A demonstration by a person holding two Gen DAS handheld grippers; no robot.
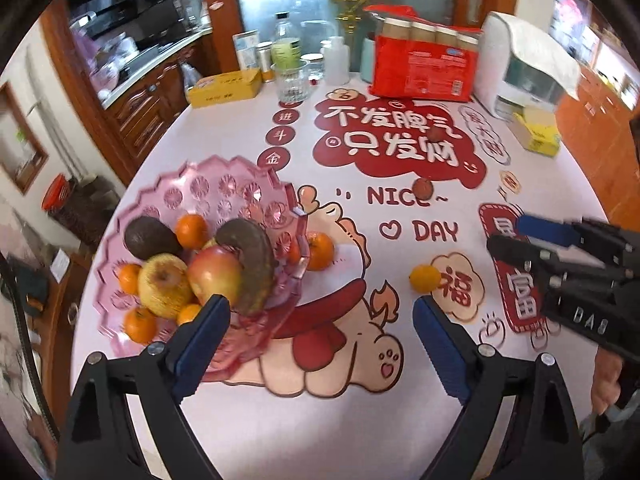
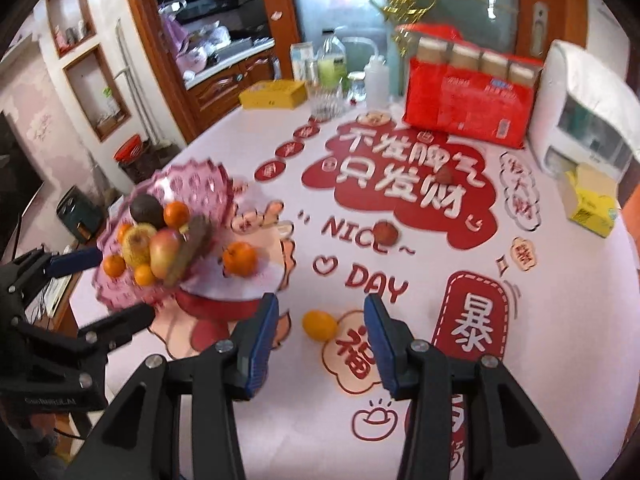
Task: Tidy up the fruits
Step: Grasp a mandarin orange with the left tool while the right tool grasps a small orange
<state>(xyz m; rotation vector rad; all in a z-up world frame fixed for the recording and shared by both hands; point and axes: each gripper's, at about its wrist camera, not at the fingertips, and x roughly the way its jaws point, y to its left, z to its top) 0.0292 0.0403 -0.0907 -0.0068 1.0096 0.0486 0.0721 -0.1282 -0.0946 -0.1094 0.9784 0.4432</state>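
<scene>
I have both grippers over the table [image 1: 320, 420] with nothing in either. My left gripper [image 1: 320, 308] stands wide open beside the pink bowl [image 1: 208, 184], which is already heaped with apples, oranges and a dark avocado. My right gripper [image 2: 322, 308] is only partly open, pointing down at the small yellow orange [image 2: 319, 325] lying loose just ahead of its fingertips. Another orange [image 1: 319, 251] sits touching the bowl's rim, and two small red fruits [image 1: 423, 187] lie further back on the printed cloth.

My worry is the narrow opening on the right: if I come down like this, a fingertip may clip the yellow orange and send it rolling. The pile in the bowl also looks crowded, so dropping more on top could nudge something over the rim.
</scene>
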